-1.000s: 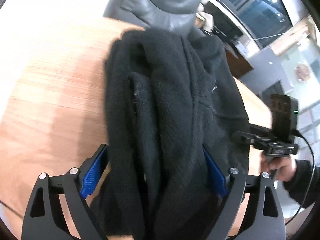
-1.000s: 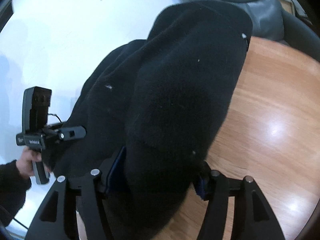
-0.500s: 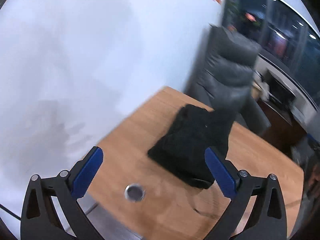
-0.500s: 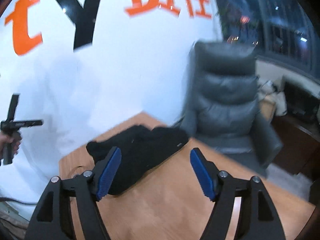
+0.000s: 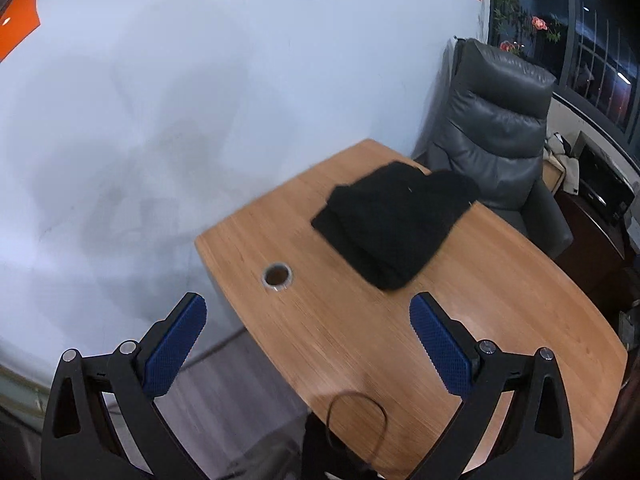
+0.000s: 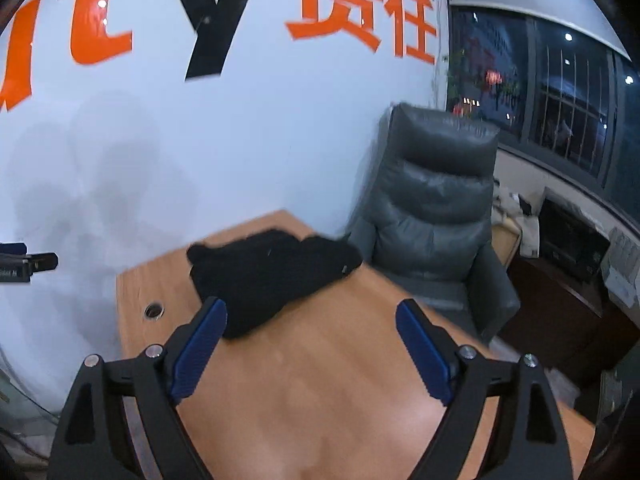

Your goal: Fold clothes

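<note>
A white wall [image 6: 248,128] with glossy orange and black lettering fills the background. Against it stands the worktop [image 5: 400,344], a smooth slab of pale wood with fine straight grain and rounded corners. Behind its far edge sits a grey leather armchair [image 5: 496,136], its padded back divided into plump horizontal rolls.

The black garment [image 5: 394,224] lies folded into a thick, roughly rectangular bundle near the far corner of the worktop, by the armchair; its fabric is matte and fuzzy, like fleece, with soft rounded edges. One corner reaches the far edge.

The left gripper [image 5: 308,320] is held above the near edge, its jaws wide apart and holding nothing; its black frame carries blue pads with a fine knurled texture. The right gripper [image 6: 310,326] is likewise spread open and empty.

A small round metal-rimmed hole [image 5: 277,276] pierces the worktop near its wall-side edge. A thin dark cable loop [image 5: 356,416] lies at the near edge.
</note>
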Tool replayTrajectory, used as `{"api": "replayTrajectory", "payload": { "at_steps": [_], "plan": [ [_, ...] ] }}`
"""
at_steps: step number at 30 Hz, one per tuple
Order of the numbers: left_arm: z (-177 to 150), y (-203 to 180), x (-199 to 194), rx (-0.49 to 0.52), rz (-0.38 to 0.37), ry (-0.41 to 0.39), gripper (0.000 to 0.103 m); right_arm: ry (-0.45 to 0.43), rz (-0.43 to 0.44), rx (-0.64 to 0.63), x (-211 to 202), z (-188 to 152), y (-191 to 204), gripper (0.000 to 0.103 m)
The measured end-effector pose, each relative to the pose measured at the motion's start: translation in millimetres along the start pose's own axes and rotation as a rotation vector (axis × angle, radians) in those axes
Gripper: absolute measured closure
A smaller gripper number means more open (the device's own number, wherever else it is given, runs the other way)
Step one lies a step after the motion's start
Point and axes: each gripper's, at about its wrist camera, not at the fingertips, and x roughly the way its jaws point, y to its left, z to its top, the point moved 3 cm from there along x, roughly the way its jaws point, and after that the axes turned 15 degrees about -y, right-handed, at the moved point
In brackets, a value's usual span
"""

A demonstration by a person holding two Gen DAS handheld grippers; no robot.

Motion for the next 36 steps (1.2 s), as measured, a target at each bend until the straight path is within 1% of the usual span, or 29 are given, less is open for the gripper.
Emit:
{"api": "replayTrajectory", "payload": {
  "at_steps": [4,7,11,19,21,28,36],
  "plan": [
    [-6.7,-17.9,-13.4,0.018,0.023,-0.001,0.0,0.066,-0.004,0.001,5.5,-24.4,34.3,0.013],
    [-7.5,-30.5,-17.2,0.03,-0.003,-0.019,0.0,0.103,-0.032,-0.011,12.0,-30.4,42.5,0.013],
    [-8.1,-45.5,-7.4,0.048,-0.018,-0.023,0.0,0.137,-0.063,-0.029,20.4,-34.7,47.9,0.013],
    [-5.7,-49.2,20.4,0.057,-0.021,-0.005,0.0,0.184,-0.111,-0.067,36.7,-38.6,52.3,0.013],
    [-5.0,-50.8,29.6,0.062,-0.025,0.0,0.0,0.198,-0.105,-0.072,45.4,-39.1,56.8,0.013],
    [-3.0,-57.1,85.3,0.114,-0.058,0.056,0.0,0.265,-0.109,-0.066,98.0,-44.5,71.0,0.012],
    [8.8,-50.7,167.7,0.151,-0.104,0.121,0.0,0.351,-0.142,-0.063,173.1,-49.5,86.5,0.013]
  ]
}}
